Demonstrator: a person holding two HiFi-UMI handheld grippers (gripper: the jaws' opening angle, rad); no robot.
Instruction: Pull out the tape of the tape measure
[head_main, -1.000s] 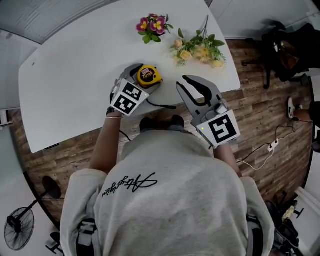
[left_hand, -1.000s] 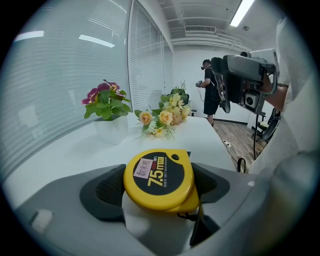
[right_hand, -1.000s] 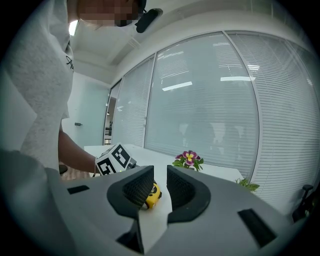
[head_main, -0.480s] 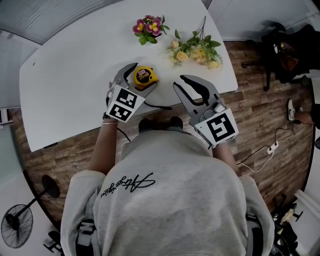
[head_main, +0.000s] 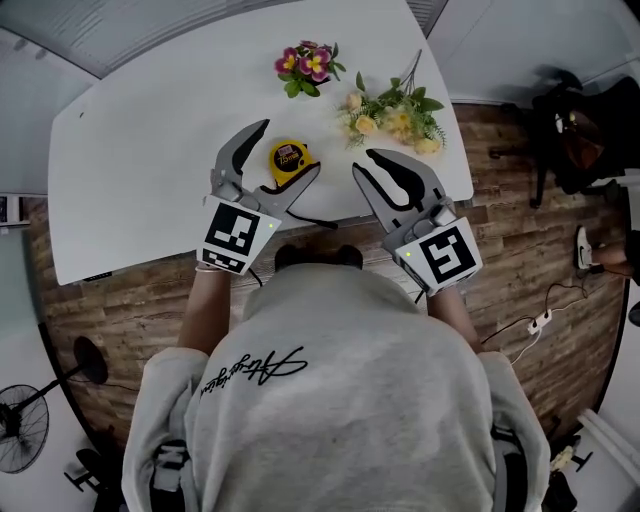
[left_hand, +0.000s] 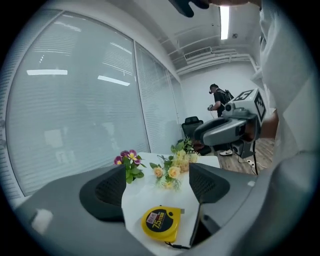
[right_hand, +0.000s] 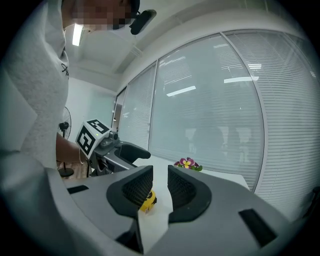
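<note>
Tape measure: laid flat near the tabletop's front edge, between the left gripper's jaws.
Left gripper: spread wide.
Right gripper: narrowly parted, empty.

- Tape measure: round yellow case, one item.
- Marking: black "7.5m" print and a small reddish sticker on the top face.
- Pose: flat on its side, printed face up.
- State: tape wound in, with only the small metal end hook showing at the case edge; a thin dark cord trails from the case.
- Place: on the white table, near its front edge, within the gap of the left gripper's spread jaws.
</note>
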